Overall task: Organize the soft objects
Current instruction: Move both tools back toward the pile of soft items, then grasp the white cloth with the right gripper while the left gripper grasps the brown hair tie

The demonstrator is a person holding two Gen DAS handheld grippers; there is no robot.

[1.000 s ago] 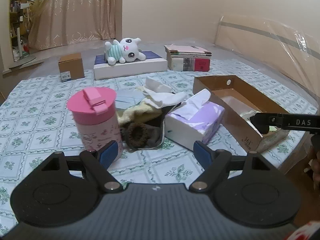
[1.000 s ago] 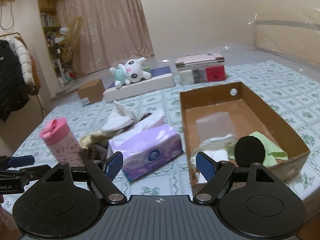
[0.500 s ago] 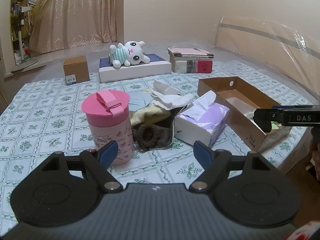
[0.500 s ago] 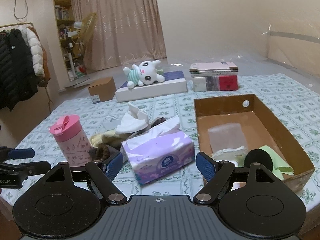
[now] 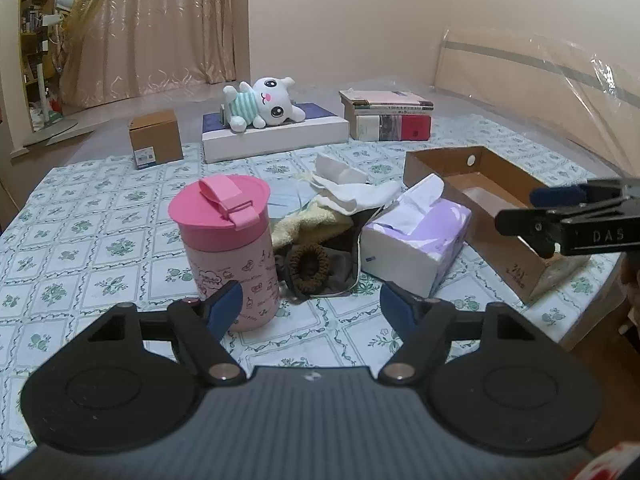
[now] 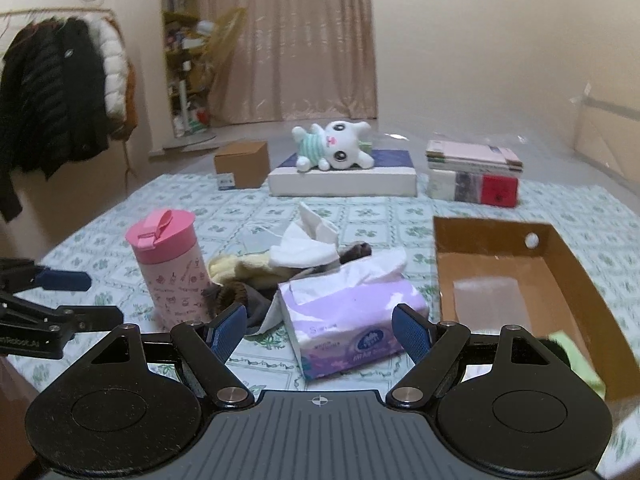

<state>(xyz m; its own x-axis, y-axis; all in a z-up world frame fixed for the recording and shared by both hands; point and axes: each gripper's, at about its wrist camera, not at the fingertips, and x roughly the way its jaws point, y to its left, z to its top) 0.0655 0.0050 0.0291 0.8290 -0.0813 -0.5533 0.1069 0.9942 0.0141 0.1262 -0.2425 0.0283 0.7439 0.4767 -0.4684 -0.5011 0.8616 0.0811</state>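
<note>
A heap of soft things lies mid-table: a white cloth (image 5: 348, 188), a yellow towel (image 5: 308, 222), a brown scrunchie (image 5: 308, 266) on dark fabric. A purple tissue pack (image 5: 420, 236) (image 6: 352, 320) sits right of the heap, and beyond it a cardboard box (image 5: 500, 200) (image 6: 492, 224) holds a green cloth (image 6: 568, 344). My left gripper (image 5: 310, 304) hovers short of the scrunchie, its jaws closing with nothing between them. My right gripper (image 6: 319, 328) is open and empty in front of the tissue pack. A white plush toy (image 5: 264, 106) lies at the back.
A pink lidded cup (image 5: 224, 240) stands just left of the heap, close to my left finger. At the back are a small brown carton (image 5: 154, 140), a white flat box (image 5: 276, 138) under the plush and stacked books (image 5: 388, 120). Coats (image 6: 60, 88) hang at far left.
My right gripper has swung left, from over the cardboard box to face the tissue pack, and levelled out. My left gripper's fingers have drawn in a little; the left hand has barely moved.
</note>
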